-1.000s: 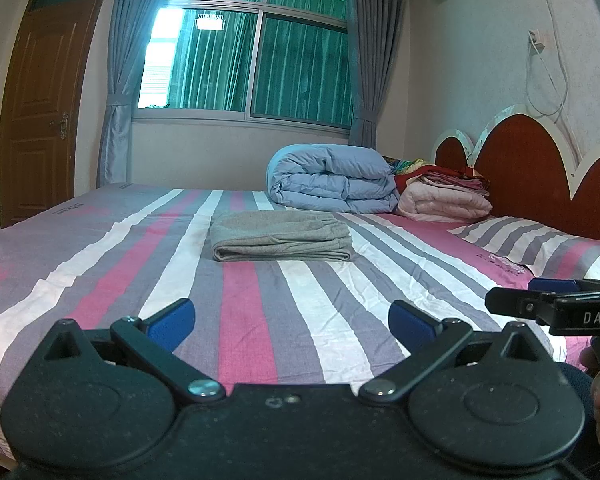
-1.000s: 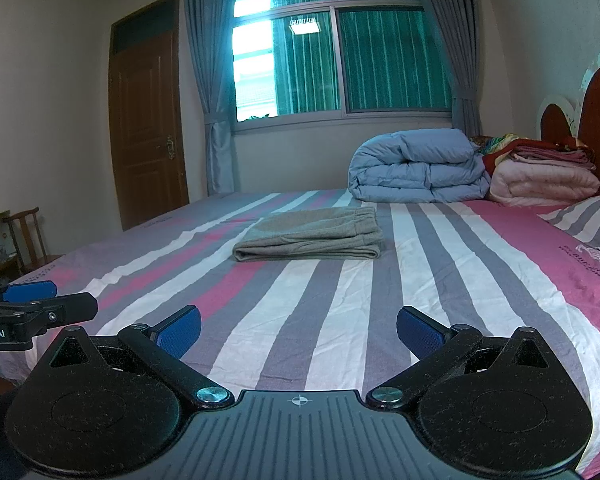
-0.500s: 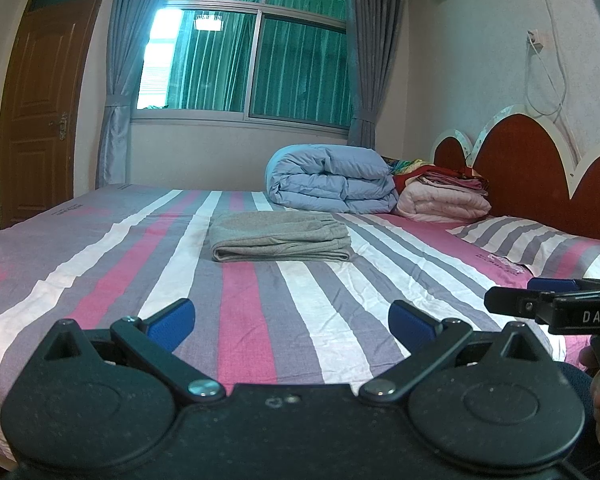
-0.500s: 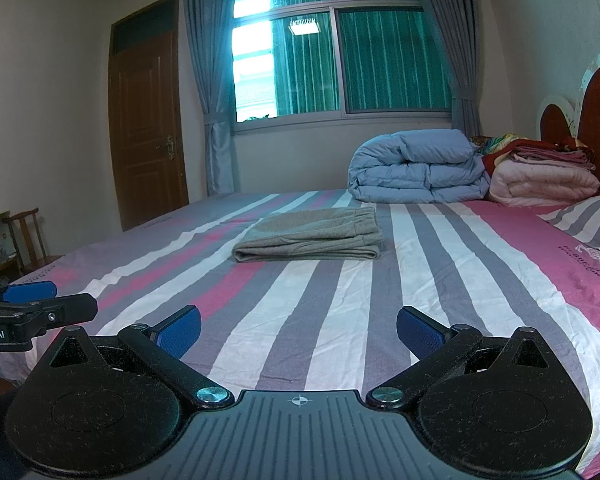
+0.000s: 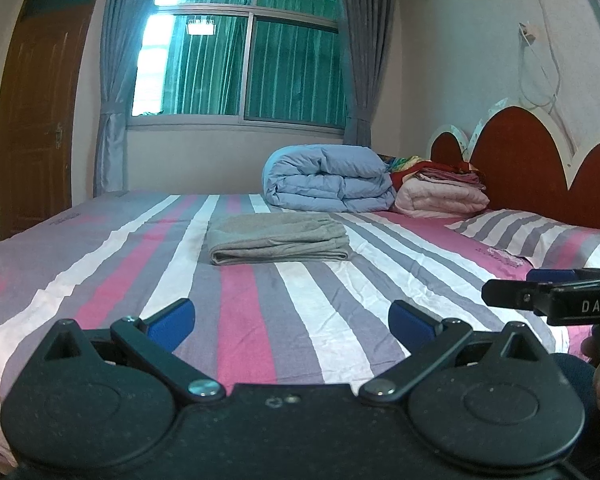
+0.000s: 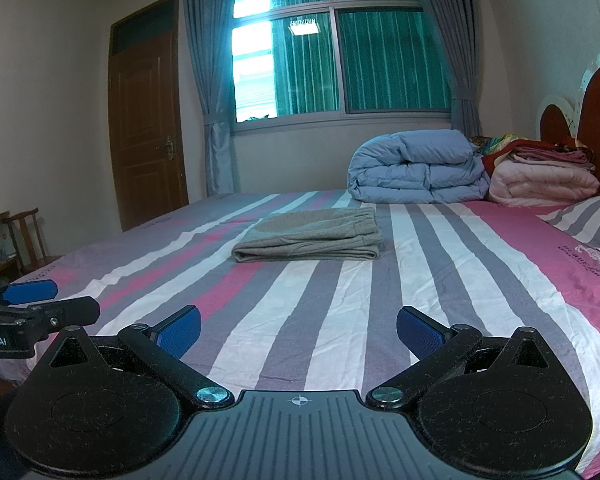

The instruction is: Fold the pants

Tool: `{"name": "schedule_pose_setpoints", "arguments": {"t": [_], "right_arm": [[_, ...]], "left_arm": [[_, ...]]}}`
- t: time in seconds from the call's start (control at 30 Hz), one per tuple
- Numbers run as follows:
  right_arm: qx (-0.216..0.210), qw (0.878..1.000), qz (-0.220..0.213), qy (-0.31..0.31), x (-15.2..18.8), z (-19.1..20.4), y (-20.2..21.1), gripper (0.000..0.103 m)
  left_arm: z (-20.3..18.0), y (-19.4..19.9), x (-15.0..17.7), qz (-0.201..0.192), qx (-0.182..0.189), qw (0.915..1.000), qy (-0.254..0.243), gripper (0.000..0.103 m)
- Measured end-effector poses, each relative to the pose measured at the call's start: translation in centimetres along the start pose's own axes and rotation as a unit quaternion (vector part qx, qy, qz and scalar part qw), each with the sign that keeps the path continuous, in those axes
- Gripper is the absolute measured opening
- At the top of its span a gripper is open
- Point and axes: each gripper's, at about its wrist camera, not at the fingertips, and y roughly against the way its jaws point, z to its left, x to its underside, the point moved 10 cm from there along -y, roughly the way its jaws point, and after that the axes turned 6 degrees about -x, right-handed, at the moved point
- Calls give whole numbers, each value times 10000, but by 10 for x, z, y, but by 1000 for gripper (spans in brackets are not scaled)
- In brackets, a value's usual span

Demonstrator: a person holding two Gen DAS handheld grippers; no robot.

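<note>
Grey pants (image 5: 278,237) lie folded in a flat rectangle on the striped bed (image 5: 320,312), mid-bed; they also show in the right wrist view (image 6: 312,234). My left gripper (image 5: 291,323) is open and empty, held back near the bed's front edge, well short of the pants. My right gripper (image 6: 299,331) is open and empty, also near the front edge. Each gripper shows at the other view's side: the right one (image 5: 556,292) and the left one (image 6: 32,304).
A folded blue duvet (image 5: 328,178) and a stack of pink and red blankets (image 5: 440,192) sit at the far side by the red headboard (image 5: 532,160). A striped pillow (image 5: 540,236) lies at right. A door (image 6: 146,132) and chair (image 6: 24,236) stand at left.
</note>
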Motion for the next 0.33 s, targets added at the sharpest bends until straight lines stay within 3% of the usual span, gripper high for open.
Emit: {"name": "schedule_pose_setpoints", "arguments": {"t": [0.33], "right_arm": [[1, 10000, 2, 4, 0, 0, 0, 103]], "left_arm": [[-2, 0, 0, -21, 135, 9999, -71, 97]]}}
